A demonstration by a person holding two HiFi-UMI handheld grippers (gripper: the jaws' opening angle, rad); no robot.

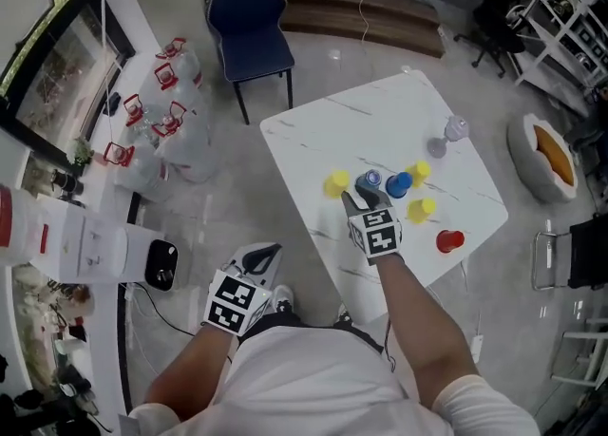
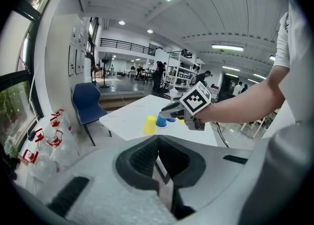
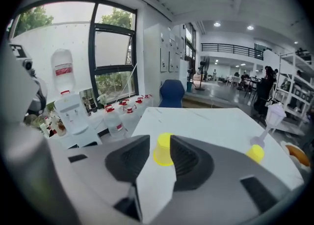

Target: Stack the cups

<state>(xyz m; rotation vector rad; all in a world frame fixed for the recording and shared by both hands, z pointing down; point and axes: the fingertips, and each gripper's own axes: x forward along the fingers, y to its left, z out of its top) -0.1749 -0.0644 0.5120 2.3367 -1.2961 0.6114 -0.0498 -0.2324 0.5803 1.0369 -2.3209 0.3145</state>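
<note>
The yellow cup (image 3: 163,149) is the one being lined up. It's upside down on the worktop (image 1: 313,140), at the 9 o'clock end of the little cluster. It sits right in the gap of the right tool (image 1: 364,200), whose jaws are apart and not pressing on it.

Looks like thin party plastic to me, so basically weightless, slick, and easy to crush or flick over. I'd pinch it gently across the side wall, up near the closed end where it's narrower and stiffer.

Two blue cups (image 1: 369,180) sit just beside it toward 3 o'clock, with two more yellow cups (image 1: 422,207) past those. There's a red cup (image 1: 449,240) off at 4 o'clock and a clear goblet (image 1: 454,130) at 1 o'clock.

The left tool (image 2: 158,140) is clenched on nothing, off the worktop around 7 o'clock.

The worktop is glossy white marble-look, so cups will probably skate. Room-wise, there's a blue chair (image 1: 249,26) at 11 o'clock and water jugs (image 1: 176,130) on the shiny floor (image 1: 237,197) at 9.
</note>
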